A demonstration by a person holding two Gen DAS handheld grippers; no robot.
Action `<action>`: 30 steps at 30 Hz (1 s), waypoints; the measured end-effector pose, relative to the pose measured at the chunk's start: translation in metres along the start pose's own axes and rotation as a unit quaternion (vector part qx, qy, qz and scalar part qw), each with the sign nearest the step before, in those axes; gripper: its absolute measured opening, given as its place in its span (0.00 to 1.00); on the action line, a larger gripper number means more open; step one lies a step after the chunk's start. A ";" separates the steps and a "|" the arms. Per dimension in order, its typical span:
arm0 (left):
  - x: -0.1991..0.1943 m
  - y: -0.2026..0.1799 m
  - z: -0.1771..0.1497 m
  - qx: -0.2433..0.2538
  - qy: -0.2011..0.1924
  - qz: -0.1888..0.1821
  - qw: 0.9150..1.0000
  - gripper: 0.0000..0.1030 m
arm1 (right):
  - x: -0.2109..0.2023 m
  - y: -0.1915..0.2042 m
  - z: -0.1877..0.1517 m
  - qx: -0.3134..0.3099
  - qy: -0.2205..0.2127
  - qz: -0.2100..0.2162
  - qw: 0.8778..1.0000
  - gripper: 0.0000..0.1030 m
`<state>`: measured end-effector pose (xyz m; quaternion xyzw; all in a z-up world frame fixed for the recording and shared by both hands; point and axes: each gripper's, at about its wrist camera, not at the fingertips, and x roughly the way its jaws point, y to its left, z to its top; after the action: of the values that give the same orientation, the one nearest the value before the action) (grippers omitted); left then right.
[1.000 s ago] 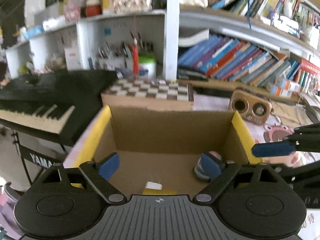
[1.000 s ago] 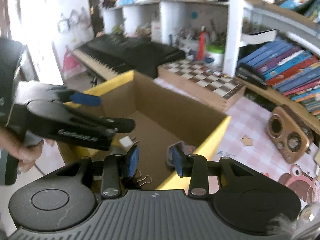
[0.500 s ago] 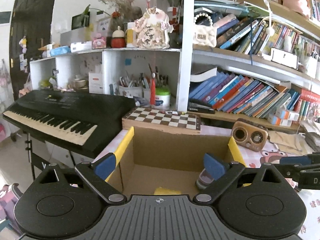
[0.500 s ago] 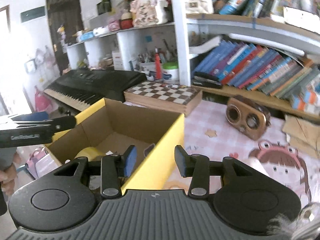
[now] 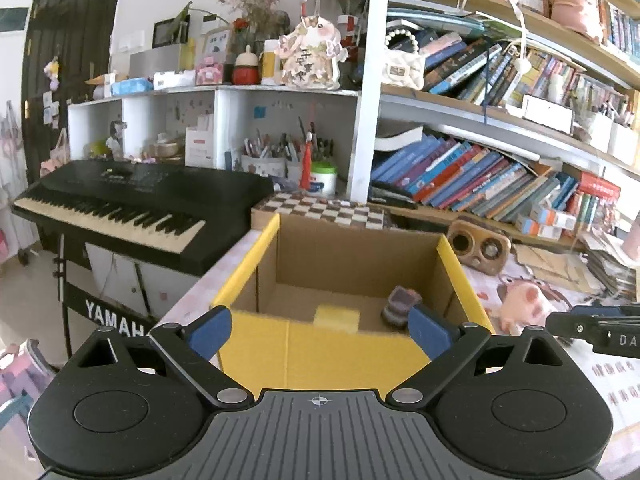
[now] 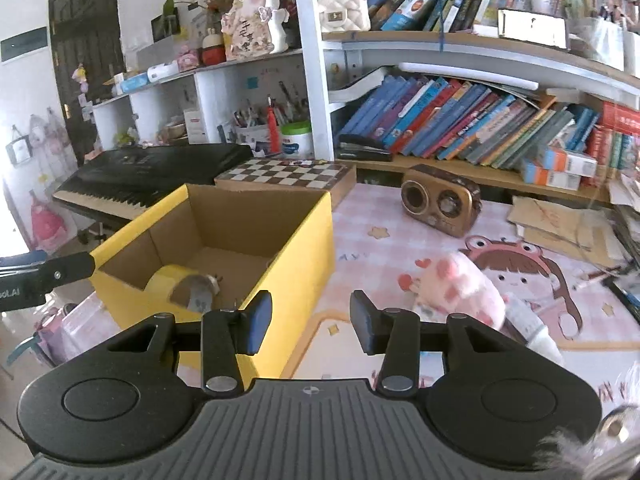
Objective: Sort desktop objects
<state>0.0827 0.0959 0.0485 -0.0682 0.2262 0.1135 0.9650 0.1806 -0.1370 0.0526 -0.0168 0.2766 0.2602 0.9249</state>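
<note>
Ahead of my empty, apart right claw [image 6: 311, 322] lies the pink plush paw toy [image 6: 460, 288]; left stands the yellow cardboard box [image 6: 296, 248]. Grabbing carelessly could squeeze only fluff and drop it.

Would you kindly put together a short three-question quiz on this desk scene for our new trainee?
1. True or false: the right tool is gripping the pink plush toy.
2. Which lies inside the yellow cardboard box? A) the chessboard B) a roll of yellow tape C) the brown radio
3. Fill in: left of the box stands a black ____.

Key: 1. False; its jaws are apart with nothing between them. 2. B. 3. Keyboard.
</note>
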 end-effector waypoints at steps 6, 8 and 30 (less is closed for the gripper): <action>-0.024 0.006 -0.018 -0.010 0.009 -0.004 1.000 0.94 | -0.024 0.018 -0.023 -0.002 0.004 -0.008 1.000 0.40; -0.032 0.009 -0.023 -0.017 0.010 -0.005 1.000 0.94 | -0.031 0.023 -0.031 -0.003 0.004 -0.011 1.000 0.40; -0.083 0.002 -0.072 0.000 0.026 -0.009 1.000 0.94 | -0.084 0.069 -0.100 -0.028 0.002 -0.042 0.999 0.43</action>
<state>-0.0203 0.0686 0.0217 -0.0732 0.2506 0.1033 0.9598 0.0369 -0.1349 0.0194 -0.0546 0.2699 0.2290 0.9337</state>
